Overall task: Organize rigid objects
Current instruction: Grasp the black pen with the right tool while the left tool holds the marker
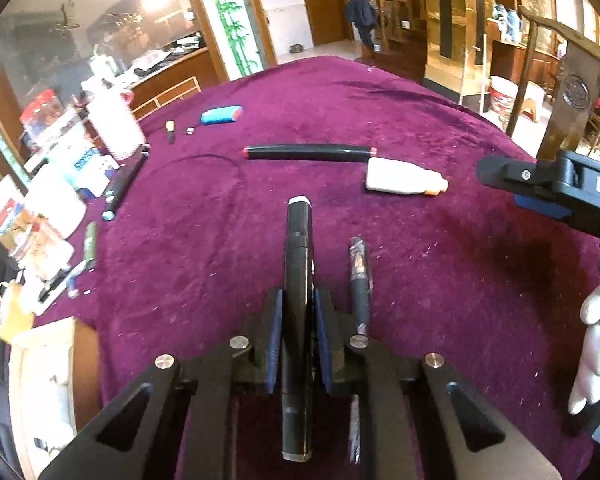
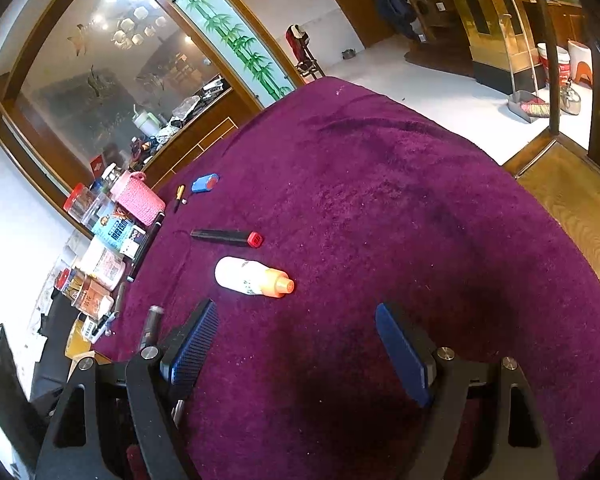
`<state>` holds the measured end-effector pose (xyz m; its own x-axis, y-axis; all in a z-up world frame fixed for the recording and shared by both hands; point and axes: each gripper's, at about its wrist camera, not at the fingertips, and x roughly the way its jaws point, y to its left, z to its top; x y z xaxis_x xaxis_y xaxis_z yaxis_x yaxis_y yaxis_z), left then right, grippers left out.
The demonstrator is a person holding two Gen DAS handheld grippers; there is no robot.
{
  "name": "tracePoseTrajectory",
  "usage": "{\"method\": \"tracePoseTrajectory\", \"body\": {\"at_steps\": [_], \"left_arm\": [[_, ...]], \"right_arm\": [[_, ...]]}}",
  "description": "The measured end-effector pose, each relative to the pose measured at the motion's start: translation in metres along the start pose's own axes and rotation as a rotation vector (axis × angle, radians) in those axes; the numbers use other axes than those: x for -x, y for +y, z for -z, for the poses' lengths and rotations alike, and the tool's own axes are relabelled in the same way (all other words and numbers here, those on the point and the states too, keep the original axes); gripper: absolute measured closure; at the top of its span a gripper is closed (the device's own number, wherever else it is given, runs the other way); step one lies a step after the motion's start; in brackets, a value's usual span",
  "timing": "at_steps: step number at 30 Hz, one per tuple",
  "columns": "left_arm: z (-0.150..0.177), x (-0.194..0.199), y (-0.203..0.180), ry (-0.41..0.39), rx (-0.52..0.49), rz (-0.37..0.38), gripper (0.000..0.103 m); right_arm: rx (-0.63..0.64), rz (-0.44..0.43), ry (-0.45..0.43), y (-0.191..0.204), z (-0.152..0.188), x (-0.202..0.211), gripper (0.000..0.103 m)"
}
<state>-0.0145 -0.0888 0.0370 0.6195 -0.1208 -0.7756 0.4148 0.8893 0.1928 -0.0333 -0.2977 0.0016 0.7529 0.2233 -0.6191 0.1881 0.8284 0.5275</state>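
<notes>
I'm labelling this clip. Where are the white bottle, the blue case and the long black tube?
white bottle (image 2: 242, 276): right wrist view, on its white body.
blue case (image 1: 221, 115): left wrist view, on its blue side.
long black tube (image 1: 308, 153): left wrist view, mid-length.

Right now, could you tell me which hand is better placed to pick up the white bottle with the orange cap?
The right. The right gripper is open and empty with the white bottle just ahead; the left gripper is shut on a black pen.
</notes>
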Motion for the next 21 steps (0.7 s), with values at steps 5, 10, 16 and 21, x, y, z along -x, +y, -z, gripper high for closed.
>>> {"method": "tracePoseTrajectory", "body": {"at_steps": [5,10,16,21], "left_arm": [[0.007,0.013,-0.001,-0.004,0.007,-0.047,0.088],[0.011,0.018,0.001,0.0,0.013,-0.084,0.088],[0.017,0.026,0.005,-0.007,0.02,-0.105,0.088],[0.023,0.039,0.007,-0.039,0.02,-0.1,0.088]], "right_arm": [[0.002,0.011,0.007,-0.001,0.001,-0.002,0.019],[0.009,0.019,0.019,-0.001,0.001,-0.005,0.019],[0.013,0.031,0.031,0.0,0.002,-0.008,0.019],[0.029,0.047,0.034,0.002,0.003,-0.01,0.019]]}}
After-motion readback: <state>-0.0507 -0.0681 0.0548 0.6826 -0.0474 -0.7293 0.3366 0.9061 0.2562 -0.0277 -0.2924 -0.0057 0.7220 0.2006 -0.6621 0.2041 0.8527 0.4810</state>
